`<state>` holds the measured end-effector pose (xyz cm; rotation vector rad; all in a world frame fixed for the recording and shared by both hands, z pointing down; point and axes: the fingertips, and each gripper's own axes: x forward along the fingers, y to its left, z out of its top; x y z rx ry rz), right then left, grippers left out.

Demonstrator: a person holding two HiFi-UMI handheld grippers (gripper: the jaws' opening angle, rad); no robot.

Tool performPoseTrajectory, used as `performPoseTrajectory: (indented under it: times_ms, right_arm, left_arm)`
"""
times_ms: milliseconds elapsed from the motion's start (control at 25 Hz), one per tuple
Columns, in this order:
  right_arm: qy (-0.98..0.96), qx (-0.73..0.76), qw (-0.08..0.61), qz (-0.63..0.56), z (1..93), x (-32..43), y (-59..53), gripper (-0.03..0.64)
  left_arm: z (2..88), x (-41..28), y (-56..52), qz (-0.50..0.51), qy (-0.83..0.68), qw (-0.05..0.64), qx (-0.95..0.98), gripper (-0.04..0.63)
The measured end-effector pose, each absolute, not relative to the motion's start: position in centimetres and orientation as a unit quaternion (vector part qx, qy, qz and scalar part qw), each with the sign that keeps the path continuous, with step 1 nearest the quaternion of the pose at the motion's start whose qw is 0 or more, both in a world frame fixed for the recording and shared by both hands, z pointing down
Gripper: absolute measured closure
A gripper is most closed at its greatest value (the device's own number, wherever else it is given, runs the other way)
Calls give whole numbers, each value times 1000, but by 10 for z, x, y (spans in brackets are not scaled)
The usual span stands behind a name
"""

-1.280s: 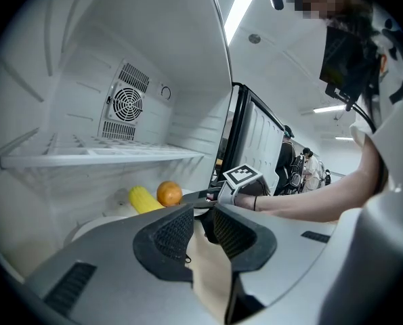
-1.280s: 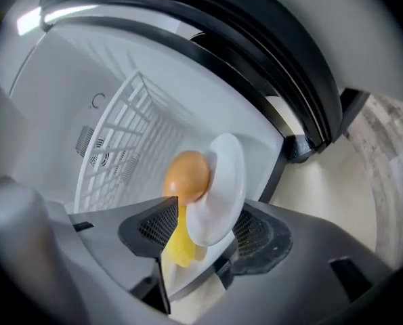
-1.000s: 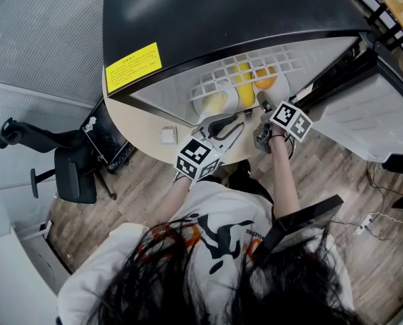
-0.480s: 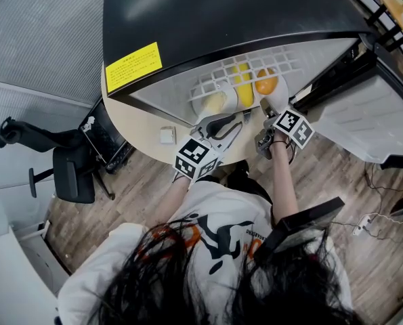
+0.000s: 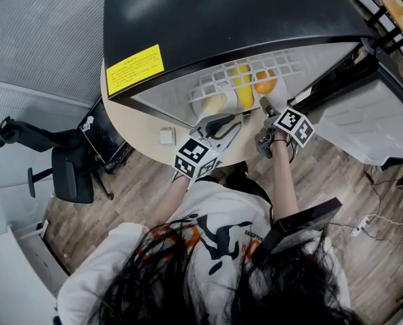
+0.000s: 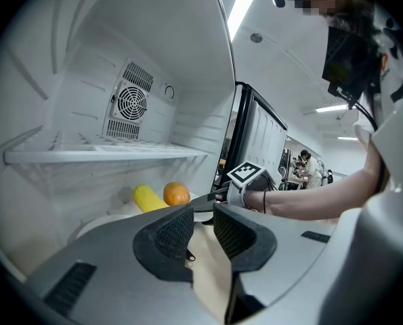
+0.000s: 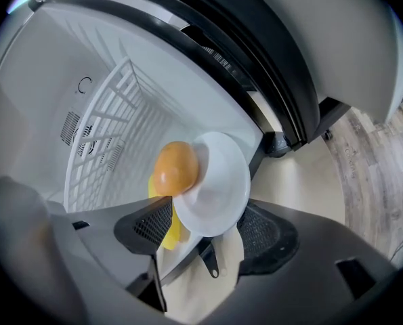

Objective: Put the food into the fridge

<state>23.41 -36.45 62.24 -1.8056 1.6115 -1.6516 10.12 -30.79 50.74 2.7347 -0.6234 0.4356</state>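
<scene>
At the fridge [image 6: 120, 32] mouth, the left gripper [image 6: 202, 215] hovers, jaws barely apart and empty. Inside, under the wire shelf [image 6: 106, 156], corn [image 6: 149, 198] lies just left of an orange [image 6: 177, 193]. The orange's plate [image 7: 221, 181] sits between the right gripper's [image 7: 205, 230] widely spread jaws.

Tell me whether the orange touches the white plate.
Touching. The right gripper view shows the orange resting on the white plate, no gap between them.
</scene>
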Motion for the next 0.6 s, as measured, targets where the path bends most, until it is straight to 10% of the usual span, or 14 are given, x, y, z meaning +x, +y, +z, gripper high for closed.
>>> performPoseTrajectory:
  times_ms: [600]
  right_arm:
    - [538, -607, 128, -571, 618, 235, -373, 327]
  left_arm:
    - [506, 92, -310, 150, -218, 151, 952, 502]
